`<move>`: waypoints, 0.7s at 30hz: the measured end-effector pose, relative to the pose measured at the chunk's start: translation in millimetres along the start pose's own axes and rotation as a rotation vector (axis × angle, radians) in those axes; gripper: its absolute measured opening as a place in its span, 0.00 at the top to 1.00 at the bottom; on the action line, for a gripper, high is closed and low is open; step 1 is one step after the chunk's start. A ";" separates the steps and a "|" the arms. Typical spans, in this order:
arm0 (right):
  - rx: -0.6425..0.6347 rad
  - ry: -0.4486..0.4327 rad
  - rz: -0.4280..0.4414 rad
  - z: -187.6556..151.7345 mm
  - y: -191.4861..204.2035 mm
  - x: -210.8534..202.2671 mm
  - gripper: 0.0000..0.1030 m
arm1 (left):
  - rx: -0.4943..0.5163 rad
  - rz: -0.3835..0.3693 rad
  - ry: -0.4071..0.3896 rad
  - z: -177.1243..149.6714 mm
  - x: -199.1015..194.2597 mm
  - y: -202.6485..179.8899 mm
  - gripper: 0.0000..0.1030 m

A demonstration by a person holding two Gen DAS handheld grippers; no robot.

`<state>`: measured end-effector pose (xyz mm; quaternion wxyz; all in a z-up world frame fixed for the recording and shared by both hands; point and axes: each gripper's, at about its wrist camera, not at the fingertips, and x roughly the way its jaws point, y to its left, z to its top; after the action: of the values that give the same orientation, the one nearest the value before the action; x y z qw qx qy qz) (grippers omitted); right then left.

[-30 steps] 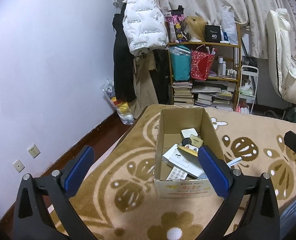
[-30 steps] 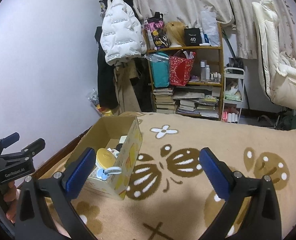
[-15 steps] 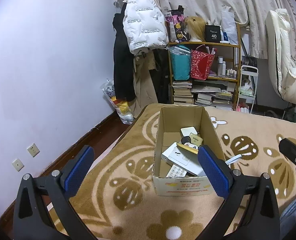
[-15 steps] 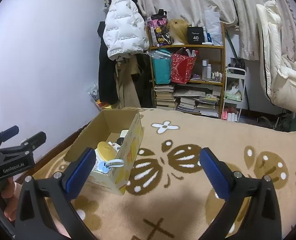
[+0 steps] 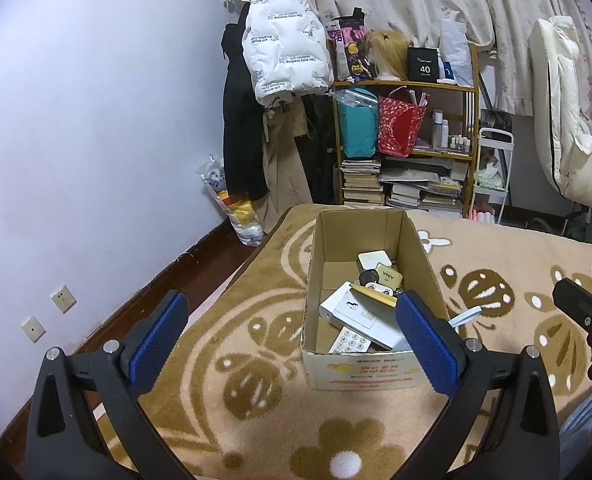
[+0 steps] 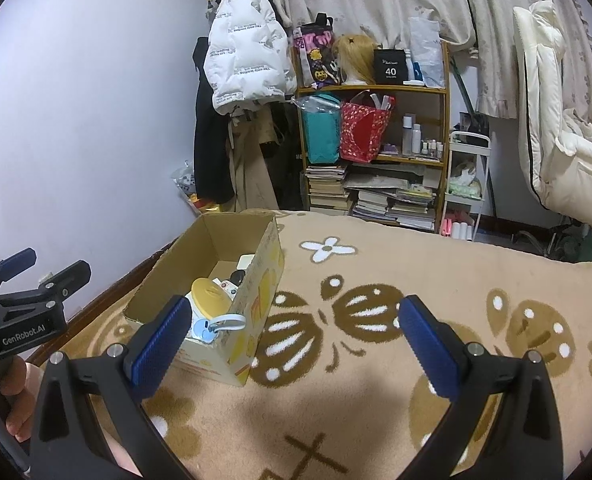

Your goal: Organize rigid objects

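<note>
- Left wrist view, nearest: the left gripper (image 5: 292, 332) hangs above the blanket (image 5: 256, 412) with its blue pads (image 5: 158, 340) spread wide and nothing between them; its right pad overlaps the near right corner of the box (image 5: 359, 368) in the picture, but whether it touches I cannot tell
- Right wrist view, nearest: the right gripper (image 6: 294, 344) is likewise wide open and empty, over bare blanket to the right of the box (image 6: 256, 300); a hand (image 6: 20, 404) shows at the left edge on the other gripper's handle
- Box: open-topped cardboard, standing on the blanket toward its left edge; it holds the rigid things in a loose pile
- Inside, near end: a keypad remote (image 5: 349, 342) lies flat against the near wall; a white flat case (image 5: 359, 316) leans across it; a blue-and-white tool (image 6: 216, 326) hangs over the right wall, seen from the right wrist
- Inside, middle: a yellow disc (image 6: 212, 296) stands tilted above the case; small dark and white items beside it are too small to tell
- Inside, far end: a white square block (image 5: 373, 260) and a tan card (image 5: 389, 276); the far left floor of the box is bare
- Far: a shelf (image 5: 405, 136) with books and bags against the curtain; a white jacket (image 5: 286, 44) hangs to its left
</note>
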<state>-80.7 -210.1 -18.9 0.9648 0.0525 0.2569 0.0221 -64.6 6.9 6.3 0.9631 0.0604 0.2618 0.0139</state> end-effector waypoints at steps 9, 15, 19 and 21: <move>0.001 0.003 -0.002 -0.6 -1.2 0.5 0.00 | 0.008 -0.002 -0.004 -0.1 -0.4 -4.0 0.01; 0.012 0.005 -0.011 -4.5 -3.3 2.9 0.00 | 0.009 -0.001 -0.002 -0.6 -0.5 -4.6 0.01; 0.010 0.007 -0.010 -4.6 -4.7 2.8 0.00 | 0.009 -0.002 -0.004 -0.3 -0.5 -4.6 0.01; 0.008 0.005 -0.013 -4.3 -4.0 2.7 0.00 | 0.011 0.000 -0.003 -0.2 -0.5 -4.6 0.01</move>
<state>-80.4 -213.5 -24.4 0.9640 0.0545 0.2599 0.0150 -65.1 2.3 5.7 0.9631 0.0655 0.2606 0.0124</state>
